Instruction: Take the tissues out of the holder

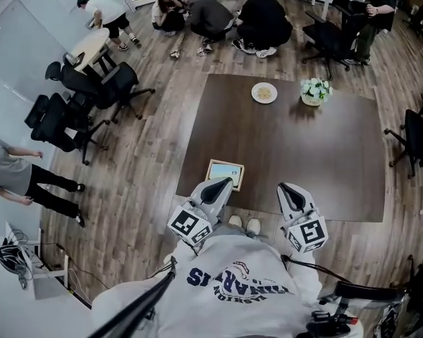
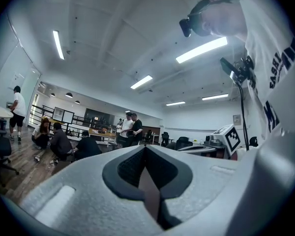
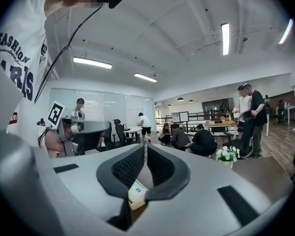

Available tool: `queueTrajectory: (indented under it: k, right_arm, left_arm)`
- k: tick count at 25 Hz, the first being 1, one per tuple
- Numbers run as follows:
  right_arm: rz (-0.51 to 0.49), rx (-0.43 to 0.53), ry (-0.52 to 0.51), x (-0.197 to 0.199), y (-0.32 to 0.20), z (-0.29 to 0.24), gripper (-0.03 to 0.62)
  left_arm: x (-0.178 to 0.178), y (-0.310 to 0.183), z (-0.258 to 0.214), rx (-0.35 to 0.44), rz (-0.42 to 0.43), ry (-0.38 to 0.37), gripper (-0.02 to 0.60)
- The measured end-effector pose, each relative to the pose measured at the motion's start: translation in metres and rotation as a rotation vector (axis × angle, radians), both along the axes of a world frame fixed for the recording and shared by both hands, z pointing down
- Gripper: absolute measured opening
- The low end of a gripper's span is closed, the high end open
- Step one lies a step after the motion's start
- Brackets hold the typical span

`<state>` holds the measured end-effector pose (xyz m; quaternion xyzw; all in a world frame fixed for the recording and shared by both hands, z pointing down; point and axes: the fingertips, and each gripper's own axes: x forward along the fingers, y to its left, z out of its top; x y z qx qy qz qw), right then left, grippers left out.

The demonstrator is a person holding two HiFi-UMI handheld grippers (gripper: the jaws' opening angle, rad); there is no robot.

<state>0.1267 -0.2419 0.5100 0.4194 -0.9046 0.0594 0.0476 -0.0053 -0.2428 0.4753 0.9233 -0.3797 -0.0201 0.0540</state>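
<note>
Left claw (image 1: 223, 182) and right claw (image 1: 286, 188) are both closed, empty; tissues in the holder (image 1: 225, 174) at the tabletop's (image 1: 303, 160) near edge are probably light and floppy, so pinch top-center gently.

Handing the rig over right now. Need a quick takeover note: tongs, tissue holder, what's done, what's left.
Left tongs: shut, empty.
Right tongs: shut, empty.
Tissue holder: at the near edge of the brown table, just ahead of the left tongs; neither pair touches it.
Done: nothing visible; no tissues lie on the table.
Left: open one pair, reach the holder, pull the tissues out.
</note>
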Motion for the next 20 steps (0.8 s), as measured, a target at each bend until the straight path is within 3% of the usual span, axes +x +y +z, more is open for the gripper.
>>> queueTrajectory:
  k: [8, 11, 15, 20]
  right_arm:
    - [-0.084, -0.024, 0.063, -0.036, -0.016, 0.016, 0.012]
    - [-0.174, -0.034, 0.17, -0.065, -0.029, 0.041, 0.022]
    - [-0.326, -0.047, 0.346, -0.112, -0.048, 0.083, 0.083]
    - [-0.485, -0.076, 0.593, -0.158, -0.07, 0.169, 0.102]
  left_arm:
    - [-0.018, -0.008, -0.003, -0.008, -0.024, 0.017, 0.005]
    - [-0.033, -0.006, -0.007, 0.001, -0.046, 0.031, 0.005]
    - [-0.058, -0.004, -0.013, 0.009, -0.093, 0.048, 0.005]
    - [-0.084, -0.005, -0.007, 0.014, -0.148, 0.065, 0.005]
